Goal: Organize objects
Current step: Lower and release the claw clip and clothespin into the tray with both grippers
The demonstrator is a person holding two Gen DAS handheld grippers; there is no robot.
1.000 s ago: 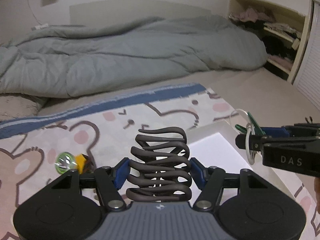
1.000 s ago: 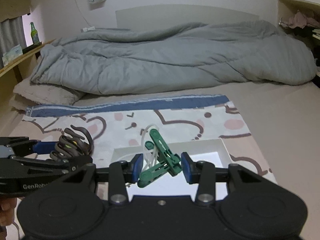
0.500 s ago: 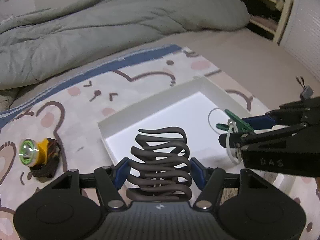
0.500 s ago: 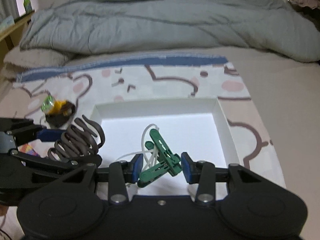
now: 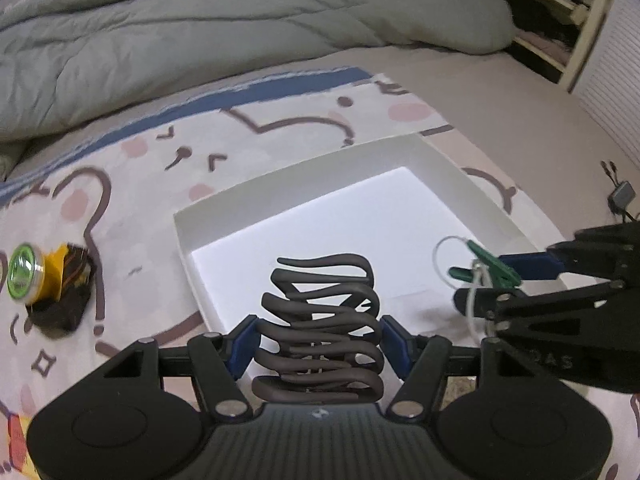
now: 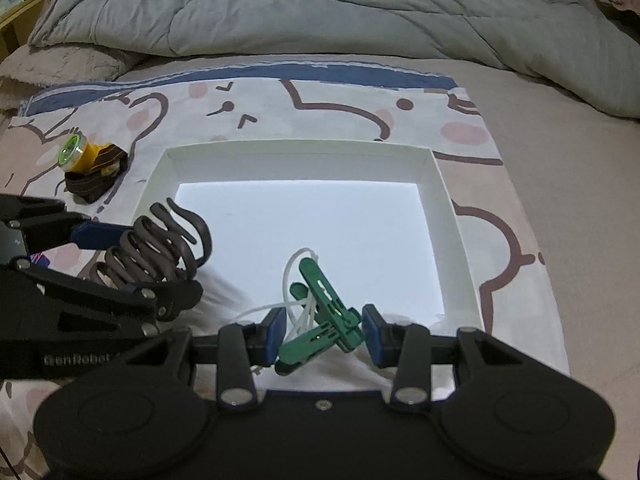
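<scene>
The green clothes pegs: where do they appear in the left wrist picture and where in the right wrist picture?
Left wrist view: the green clothes pegs are at the right edge, held in the right gripper above the white box.
Right wrist view: they are at bottom centre, between that gripper's blue pads.
Shared landmark: the white box, with the yellow headlamp to its left.

This is a bedroom in a home. The work surface is a bed (image 6: 568, 128) with a beige sheet, and a rumpled grey duvet (image 6: 320, 4) lies bunched across its far side. A cartoon-printed cloth (image 6: 320, 108) with a blue border is spread on the mattress. At the right, open shelves (image 5: 560, 12) hold folded clothes, beside a white slatted door (image 5: 616, 80).
</scene>
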